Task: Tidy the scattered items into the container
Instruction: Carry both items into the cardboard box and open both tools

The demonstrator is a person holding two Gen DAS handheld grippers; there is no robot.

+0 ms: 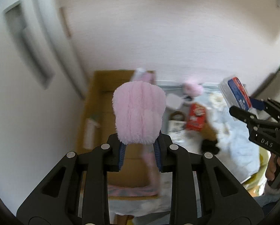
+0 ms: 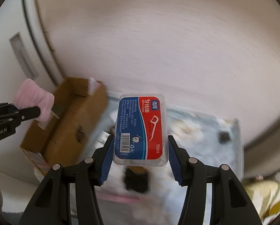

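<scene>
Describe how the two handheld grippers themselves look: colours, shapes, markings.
Both match. The left gripper and right gripper have black angular linkage arms with triangular cut-outs and round silver pins at the joints. Their fingers carry ribbed blue pads. White lettering marks the black bodies: "DAS" on the right one as seen from the left wrist, "...nRobot.AI" on the left as seen from the right. No cables show.

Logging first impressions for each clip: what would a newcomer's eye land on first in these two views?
The fluffy pink slipper, pinched in the left tongs above the open cardboard box, fills the middle of the left view. In the right view, the red-and-blue floss pick case stands between the right tongs, over a cluttered pale-blue sheet. A red snack packet lies among the scattered items beside the box.
</scene>
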